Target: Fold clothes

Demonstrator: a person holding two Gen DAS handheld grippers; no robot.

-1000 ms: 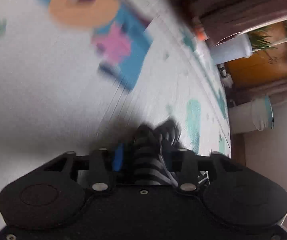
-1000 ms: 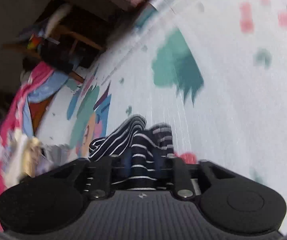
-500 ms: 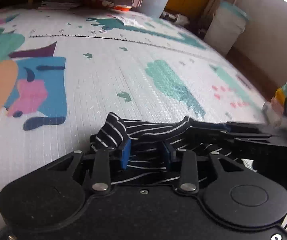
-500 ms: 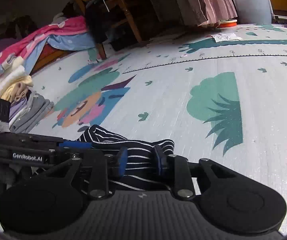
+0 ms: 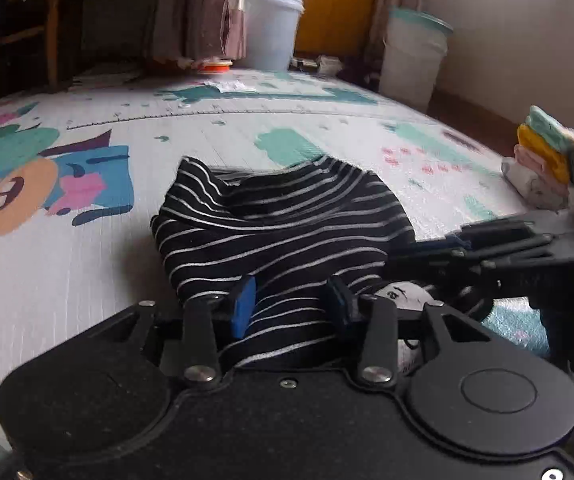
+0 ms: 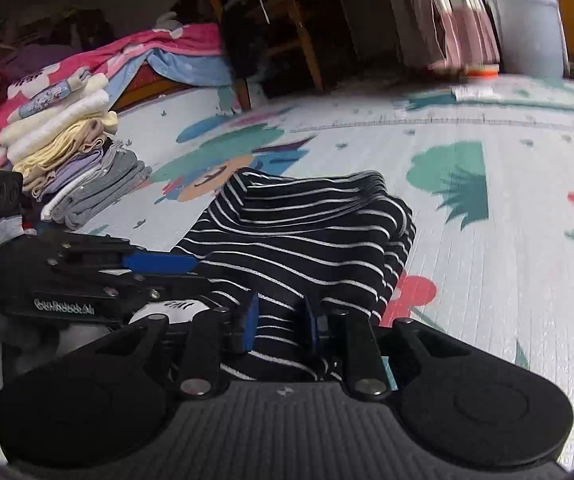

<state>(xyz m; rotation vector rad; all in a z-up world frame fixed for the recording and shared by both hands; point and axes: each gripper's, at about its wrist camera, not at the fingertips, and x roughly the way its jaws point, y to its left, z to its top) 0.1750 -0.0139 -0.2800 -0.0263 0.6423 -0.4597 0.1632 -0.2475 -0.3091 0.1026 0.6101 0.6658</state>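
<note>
A black garment with thin white stripes (image 5: pixel 279 216) lies bunched on the printed play mat (image 5: pixel 67 272), its near edge raised into both grippers. In the left wrist view, my left gripper (image 5: pixel 291 302) has the striped cloth filling the gap between its blue pads while its jaws are opening. My right gripper (image 5: pixel 487 248) reaches in from the right, side on. In the right wrist view, the same garment (image 6: pixel 307 232) runs forward from my right gripper (image 6: pixel 280 320), whose jaws are closing on a fold of it. My left gripper (image 6: pixel 159 262) lies at the left.
A stack of folded clothes (image 6: pixel 75 160) sits on the mat's left side, with a pink blanket (image 6: pixel 127 52) behind it. A smaller folded pile (image 5: pixel 539 168) lies at the right. Two white buckets (image 5: pixel 273 36) (image 5: pixel 411 60), curtains and a wooden chair (image 6: pixel 287 32) line the far edge.
Both views have rolled from tilted and blurred to level. The grippers have come side by side, and more of the striped garment now lies spread on the mat ahead.
</note>
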